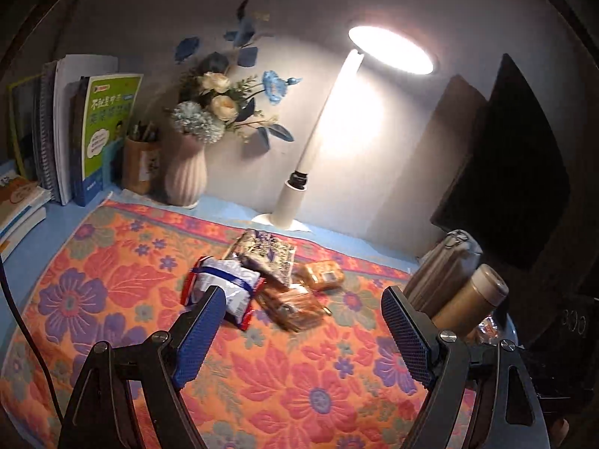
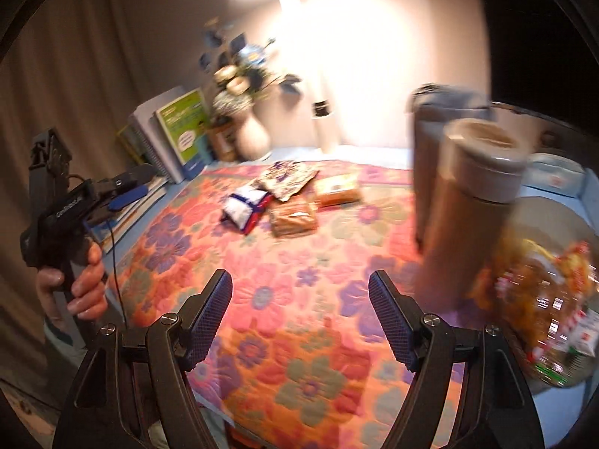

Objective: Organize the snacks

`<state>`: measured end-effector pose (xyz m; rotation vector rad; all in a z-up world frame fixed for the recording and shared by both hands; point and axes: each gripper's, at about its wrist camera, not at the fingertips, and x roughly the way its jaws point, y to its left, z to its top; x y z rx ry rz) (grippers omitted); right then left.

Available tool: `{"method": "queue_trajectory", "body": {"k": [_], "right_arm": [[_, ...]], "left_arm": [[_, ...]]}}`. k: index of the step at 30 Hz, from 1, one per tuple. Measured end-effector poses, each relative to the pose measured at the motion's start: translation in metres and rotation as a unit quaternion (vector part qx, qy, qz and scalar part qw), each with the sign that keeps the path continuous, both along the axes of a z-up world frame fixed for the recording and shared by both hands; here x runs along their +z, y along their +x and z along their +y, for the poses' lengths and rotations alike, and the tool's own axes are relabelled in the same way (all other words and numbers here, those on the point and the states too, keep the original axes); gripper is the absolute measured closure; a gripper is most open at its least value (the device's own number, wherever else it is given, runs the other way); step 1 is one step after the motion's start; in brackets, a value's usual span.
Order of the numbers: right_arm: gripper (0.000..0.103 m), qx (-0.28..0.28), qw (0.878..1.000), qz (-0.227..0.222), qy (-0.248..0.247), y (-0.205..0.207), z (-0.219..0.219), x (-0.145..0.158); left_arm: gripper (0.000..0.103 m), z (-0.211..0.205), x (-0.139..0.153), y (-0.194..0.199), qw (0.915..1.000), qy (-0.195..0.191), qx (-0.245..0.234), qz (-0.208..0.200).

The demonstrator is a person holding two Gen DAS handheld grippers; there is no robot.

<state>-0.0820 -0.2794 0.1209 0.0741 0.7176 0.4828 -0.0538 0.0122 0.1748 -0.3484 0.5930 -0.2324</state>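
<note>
Several snack packs lie in a loose pile on the floral mat (image 1: 123, 299): a white, blue and red packet (image 1: 224, 292), a patterned packet (image 1: 265, 258), an orange pack (image 1: 324, 275) and a brown cracker pack (image 1: 295, 307). My left gripper (image 1: 303, 292) hovers just short of the pile, open and empty. My right gripper (image 2: 299, 276) is open and empty too, farther back from the same pile (image 2: 288, 202). In the right wrist view a hand holds the left gripper (image 2: 127, 194) at the left. An orange snack bag (image 2: 543, 299) rests in a grey dish at the right.
Two brown flasks (image 2: 471, 194) stand at the mat's right edge. A lit desk lamp (image 1: 292, 209), a pink vase of flowers (image 1: 187, 176), a pen holder (image 1: 140, 164) and upright books (image 1: 101, 138) line the back wall. A dark box (image 1: 516, 172) sits far right.
</note>
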Motion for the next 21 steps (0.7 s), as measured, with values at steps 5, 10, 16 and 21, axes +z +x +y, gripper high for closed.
{"method": "queue_trajectory", "body": {"k": [5,10,16,21], "right_arm": [[0.028,0.014,0.999,0.053,0.001,0.056,0.044,-0.027],[0.028,0.009,0.996,0.084,-0.019,0.11,0.071,-0.055],[0.027,-0.009,0.998,0.045,-0.042,0.155,0.083,-0.069],[0.023,0.009,0.998,0.055,-0.035,0.183,0.097,-0.084]], "left_arm": [[0.015,0.009,-0.043,0.046,0.9976,0.039,-0.018,0.055],[0.015,0.012,-0.09,0.094,0.991,0.086,-0.012,0.102],[0.014,0.014,-0.114,0.145,0.9877,0.113,-0.036,0.102],[0.014,0.018,-0.138,0.165,0.9887,0.081,-0.051,0.115]]}}
